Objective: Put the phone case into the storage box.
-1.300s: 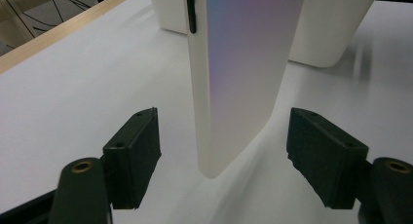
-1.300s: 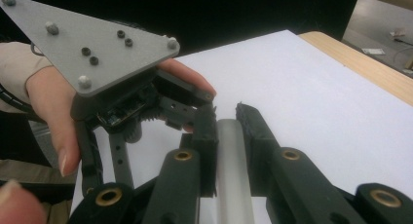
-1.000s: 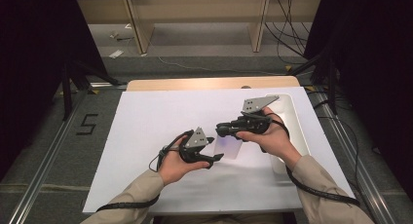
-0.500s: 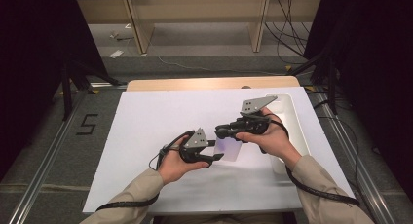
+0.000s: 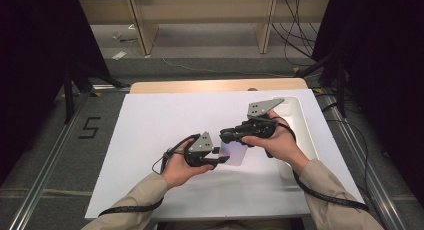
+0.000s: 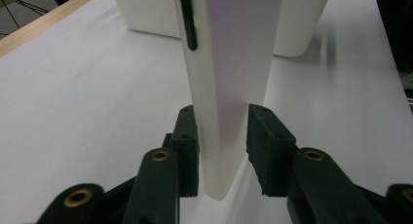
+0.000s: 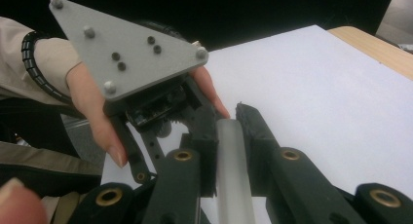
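A thin, translucent white phone case (image 5: 235, 154) with a faint purple sheen hangs above the table between both grippers. My right gripper (image 5: 226, 137) comes in from the right and is shut on its upper edge; in the right gripper view the case (image 7: 234, 185) sits edge-on between the pads (image 7: 229, 131). My left gripper (image 5: 223, 158) comes from the left at the case's lower corner. Its jaws have just been closing, and in the left gripper view both pads (image 6: 221, 136) now touch the case (image 6: 234, 63), which has a dark side slot.
A white rectangular tray (image 5: 300, 125) stands at the right of the white table sheet (image 5: 150, 140), and the left gripper view looks at it (image 6: 146, 14) behind the case. A wooden table edge (image 5: 215, 85) runs along the far side. Cables trail from both grippers.
The left gripper's jaws have narrowed onto the case's lower corner. Both hands and the case stay in place.
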The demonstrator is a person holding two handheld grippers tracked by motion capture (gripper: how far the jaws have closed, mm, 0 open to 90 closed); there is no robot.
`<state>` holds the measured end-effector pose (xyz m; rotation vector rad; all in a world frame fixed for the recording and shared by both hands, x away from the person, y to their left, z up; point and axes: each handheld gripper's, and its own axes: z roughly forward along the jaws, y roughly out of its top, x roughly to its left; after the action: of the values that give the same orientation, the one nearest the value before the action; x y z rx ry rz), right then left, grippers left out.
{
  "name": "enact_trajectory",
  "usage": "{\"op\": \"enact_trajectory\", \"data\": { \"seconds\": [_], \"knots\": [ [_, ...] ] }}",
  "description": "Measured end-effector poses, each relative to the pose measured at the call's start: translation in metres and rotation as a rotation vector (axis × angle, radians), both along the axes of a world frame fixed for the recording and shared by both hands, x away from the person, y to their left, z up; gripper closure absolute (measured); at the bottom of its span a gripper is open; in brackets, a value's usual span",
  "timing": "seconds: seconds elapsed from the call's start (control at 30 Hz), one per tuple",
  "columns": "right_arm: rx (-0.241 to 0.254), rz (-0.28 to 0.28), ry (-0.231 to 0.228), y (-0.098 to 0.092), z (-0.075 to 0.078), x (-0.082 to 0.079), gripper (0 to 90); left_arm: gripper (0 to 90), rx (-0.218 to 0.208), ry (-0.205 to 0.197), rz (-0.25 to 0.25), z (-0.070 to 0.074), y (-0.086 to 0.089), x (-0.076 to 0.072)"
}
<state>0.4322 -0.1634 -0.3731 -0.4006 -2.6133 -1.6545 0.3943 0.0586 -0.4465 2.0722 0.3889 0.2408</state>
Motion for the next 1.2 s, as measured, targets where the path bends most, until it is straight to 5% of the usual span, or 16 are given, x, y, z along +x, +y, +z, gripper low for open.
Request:
{"op": "enact_trajectory", "data": {
  "seconds": [0.8, 0.97, 1.2],
  "knots": [
    [0.022, 0.039, -0.001, -0.001, 0.001, 0.001, 78.7, 75.3, 0.024, 0.011, -0.006, 0.008, 0.004, 0.0],
    [0.014, 0.063, -0.03, -0.001, 0.003, 0.0, 77.1, 76.5, 0.025, 0.005, -0.013, 0.009, 0.003, -0.001],
    [0.004, 0.039, -0.093, -0.002, 0.005, -0.001, 57.2, 81.0, 0.026, -0.011, 0.006, 0.011, 0.005, -0.001]
  ]
}}
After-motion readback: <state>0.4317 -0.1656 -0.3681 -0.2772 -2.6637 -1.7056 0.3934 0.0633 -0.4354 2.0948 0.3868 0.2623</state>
